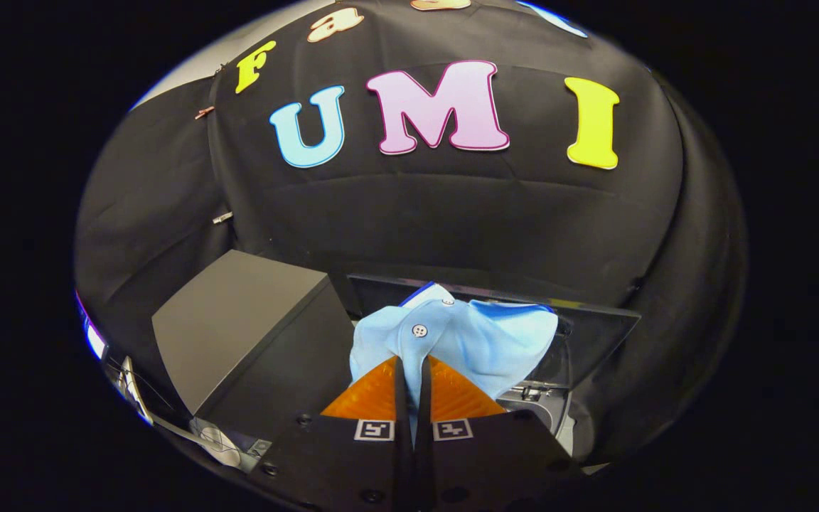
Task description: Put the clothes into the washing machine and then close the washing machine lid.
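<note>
Shirt (452,341), clamped in your gripper (413,373) above the washing machine (598,334), may snag its rim if lowered carelessly

Tool (413,370) fingers pressed nearly together, pinching a light blue buttoned cloth shirt (463,338) that bunches up just ahead of the fingertips. Shirt hangs over the open grey washing machine (548,409), with its dark raised lid (594,331) standing behind the shirt. Dark grey rectangular box (239,320) sits beside the machine, left of the fingers.
</note>
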